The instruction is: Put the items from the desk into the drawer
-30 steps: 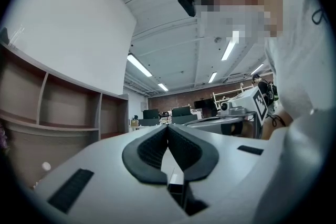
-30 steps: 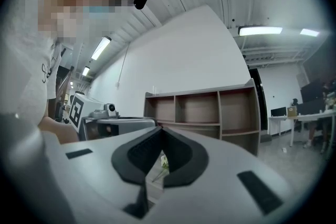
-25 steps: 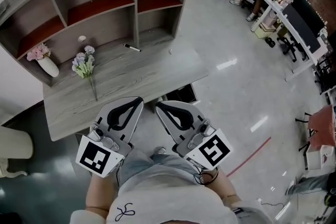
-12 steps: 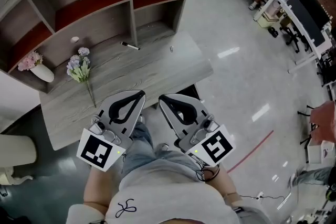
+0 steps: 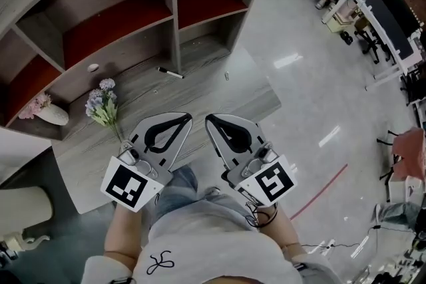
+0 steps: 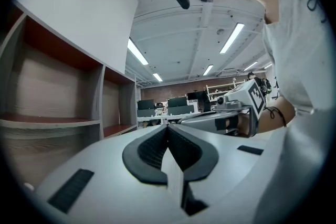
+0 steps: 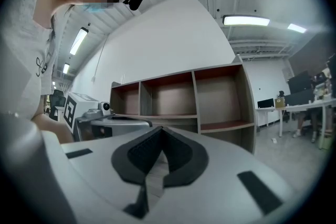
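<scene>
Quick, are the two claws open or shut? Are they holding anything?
Left claw: closed, holding nothing.
Right claw: closed, holding nothing.

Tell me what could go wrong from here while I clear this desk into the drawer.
The black pen is thin and lies flat on the desk; it may roll or slip from the jaws. The small item lies toward the desk's right edge, so a nudge could knock it off. Both the left gripper and right gripper are shut, and no drawer shows.
</scene>
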